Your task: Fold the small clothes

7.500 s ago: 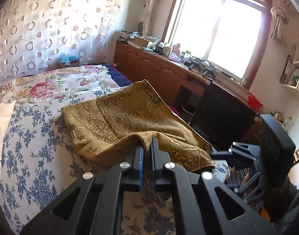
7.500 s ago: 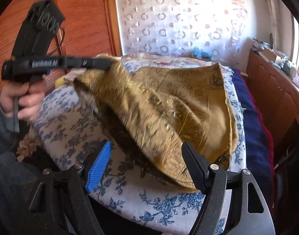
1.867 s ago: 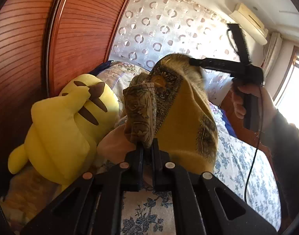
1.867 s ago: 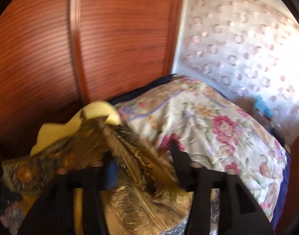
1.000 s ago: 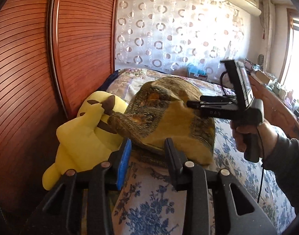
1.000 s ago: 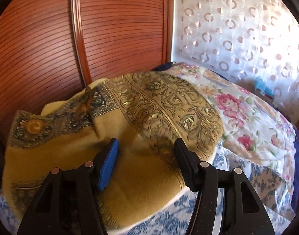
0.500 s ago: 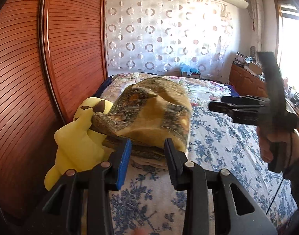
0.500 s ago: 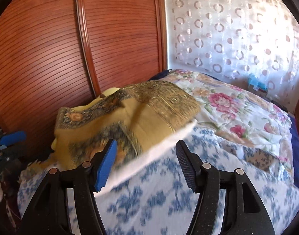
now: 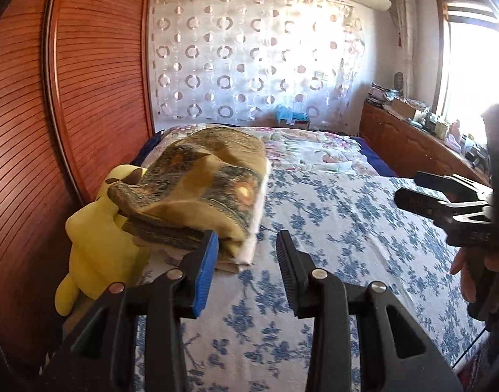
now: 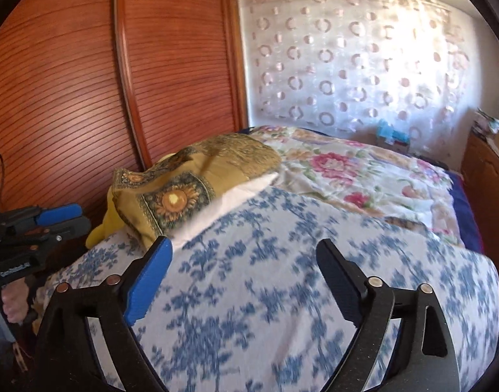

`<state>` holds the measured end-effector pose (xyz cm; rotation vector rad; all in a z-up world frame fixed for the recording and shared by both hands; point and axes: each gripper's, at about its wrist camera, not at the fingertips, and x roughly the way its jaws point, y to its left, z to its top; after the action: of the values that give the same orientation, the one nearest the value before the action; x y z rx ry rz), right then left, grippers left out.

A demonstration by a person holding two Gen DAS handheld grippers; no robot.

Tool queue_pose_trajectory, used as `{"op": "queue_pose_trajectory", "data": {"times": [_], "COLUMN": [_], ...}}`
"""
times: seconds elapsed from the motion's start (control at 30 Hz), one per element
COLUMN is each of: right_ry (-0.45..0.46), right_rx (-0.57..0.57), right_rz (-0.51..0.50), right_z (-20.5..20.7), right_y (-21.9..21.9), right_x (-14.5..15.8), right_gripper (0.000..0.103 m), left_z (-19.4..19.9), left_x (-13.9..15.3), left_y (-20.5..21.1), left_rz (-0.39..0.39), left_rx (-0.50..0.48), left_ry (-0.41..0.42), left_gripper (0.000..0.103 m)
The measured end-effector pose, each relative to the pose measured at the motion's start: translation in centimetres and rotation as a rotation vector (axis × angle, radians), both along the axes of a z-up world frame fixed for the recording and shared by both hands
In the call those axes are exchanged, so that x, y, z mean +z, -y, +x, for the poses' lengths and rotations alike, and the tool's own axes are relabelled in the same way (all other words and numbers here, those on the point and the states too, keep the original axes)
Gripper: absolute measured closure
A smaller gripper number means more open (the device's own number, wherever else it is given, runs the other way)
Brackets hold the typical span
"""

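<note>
A folded gold patterned cloth (image 9: 203,183) lies on a stack of white folded items (image 9: 246,245) at the bed's left edge, partly over a yellow plush toy (image 9: 92,238). It also shows in the right wrist view (image 10: 197,176), with a sunflower square facing me. My left gripper (image 9: 247,261) is open and empty, just in front of the stack. My right gripper (image 10: 244,271) is open and empty above the blue floral bedspread (image 10: 282,294), to the right of the cloth. It shows at the far right of the left wrist view (image 9: 445,202).
A wooden slatted wardrobe (image 9: 86,81) runs along the left of the bed. A flowered quilt (image 10: 363,176) covers the far end. A wooden cabinet (image 9: 409,147) with clutter stands under the window at right. A circle-patterned curtain (image 9: 249,65) hangs behind.
Both grippers let go of the gold cloth, leaving it on the stack by the plush toy. Both have since drawn back from it, the right one moving off to the right.
</note>
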<state>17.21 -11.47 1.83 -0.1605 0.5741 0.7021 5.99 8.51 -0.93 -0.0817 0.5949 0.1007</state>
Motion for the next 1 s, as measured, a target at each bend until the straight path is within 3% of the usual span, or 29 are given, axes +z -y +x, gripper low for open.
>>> {"op": "queue_pose_trajectory", "data": {"times": [0.27,0.43,0.67,1.0], "right_ry": [0.029,0.039,0.072,0.165], "right_rx": [-0.101,-0.195,-0.308,-0.406], "right_rz": [0.046,0.066,0.089,0.11], "right_z": [-4.3,-6.1,-8.4,-10.9], "right_y": [5.5,9.0,13.8,16.0], "right_x": [1.1,1.6,3.2,7.3], "right_gripper": [0.0,0.0,0.0,0.0], "left_z": [-1.0,-1.4,-1.7,-2.2], "left_x": [0.5,1.3,4.3,8.8], "left_y": [3.6,5.9,9.1,10.5], "left_rz": [0.003,0.01,0.038,0.035], "left_rx": [-0.062,-0.094,-0.137,-0.158], "left_ry": [0.006,0.017,0.06,0.137], "left_gripper": [0.065,0.065,0.065,0.065]}}
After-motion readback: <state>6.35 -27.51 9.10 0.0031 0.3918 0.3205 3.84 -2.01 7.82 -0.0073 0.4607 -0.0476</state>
